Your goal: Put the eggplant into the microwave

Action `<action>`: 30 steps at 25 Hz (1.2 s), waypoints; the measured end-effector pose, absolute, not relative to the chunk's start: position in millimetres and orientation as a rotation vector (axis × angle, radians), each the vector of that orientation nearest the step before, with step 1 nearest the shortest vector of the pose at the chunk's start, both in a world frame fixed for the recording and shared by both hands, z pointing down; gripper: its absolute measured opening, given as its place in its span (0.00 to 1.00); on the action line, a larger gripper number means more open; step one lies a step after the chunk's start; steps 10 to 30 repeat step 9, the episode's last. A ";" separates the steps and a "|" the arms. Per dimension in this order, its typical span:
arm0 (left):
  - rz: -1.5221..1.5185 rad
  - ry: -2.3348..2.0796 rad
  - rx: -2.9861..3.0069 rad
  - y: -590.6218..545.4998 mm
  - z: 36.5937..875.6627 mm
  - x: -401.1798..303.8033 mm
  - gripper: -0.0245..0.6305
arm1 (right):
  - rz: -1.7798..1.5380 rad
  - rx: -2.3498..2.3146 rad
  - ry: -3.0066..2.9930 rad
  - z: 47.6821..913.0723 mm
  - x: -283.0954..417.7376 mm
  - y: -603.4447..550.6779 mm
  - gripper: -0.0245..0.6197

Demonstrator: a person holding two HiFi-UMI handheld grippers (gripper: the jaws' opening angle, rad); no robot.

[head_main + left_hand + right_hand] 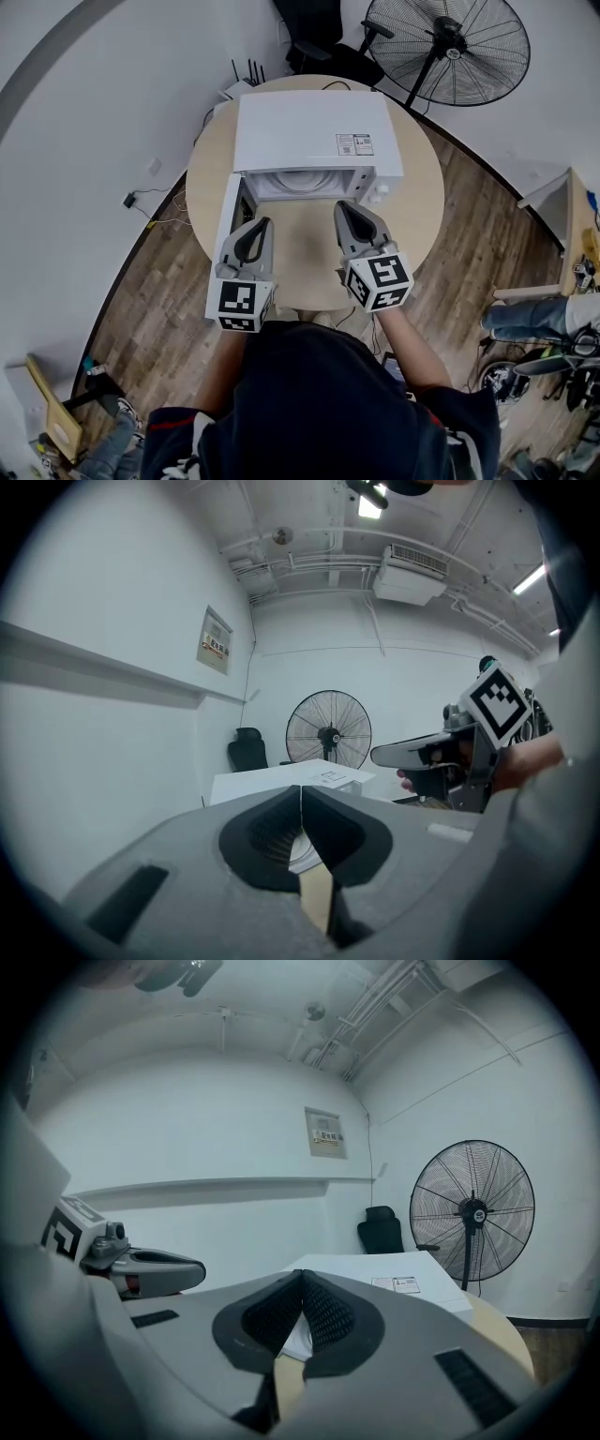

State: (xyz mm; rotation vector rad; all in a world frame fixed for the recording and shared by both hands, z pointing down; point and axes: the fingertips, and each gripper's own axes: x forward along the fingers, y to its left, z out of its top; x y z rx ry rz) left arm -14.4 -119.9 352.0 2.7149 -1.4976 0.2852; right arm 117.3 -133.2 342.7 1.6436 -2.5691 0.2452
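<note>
The left claw point(264, 225) and the right claw point(340, 208) were held side by side over the bench point(309, 267), each closed tight on nothing. Beyond them the microwave point(314, 127) was seen with its door point(229, 216) swung open leftward. No eggplant was shown anywhere. It may have been hidden deep in the cavity or kept elsewhere, so the step was left unsettled.

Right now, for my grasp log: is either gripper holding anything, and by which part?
Nothing is held: the left gripper and right gripper both have jaws shut together, empty.
</note>
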 end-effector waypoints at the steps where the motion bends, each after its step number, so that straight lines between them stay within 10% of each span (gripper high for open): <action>1: 0.286 -1.498 2.716 -119.7 352.2 -14.7 0.07 | 0.245 1.645 -2.568 342.7 117.0 -133.2 0.05; 30: 0.272 -1.498 2.712 -118.0 350.8 -17.5 0.07 | 0.233 1.646 -2.564 341.7 111.5 -132.0 0.05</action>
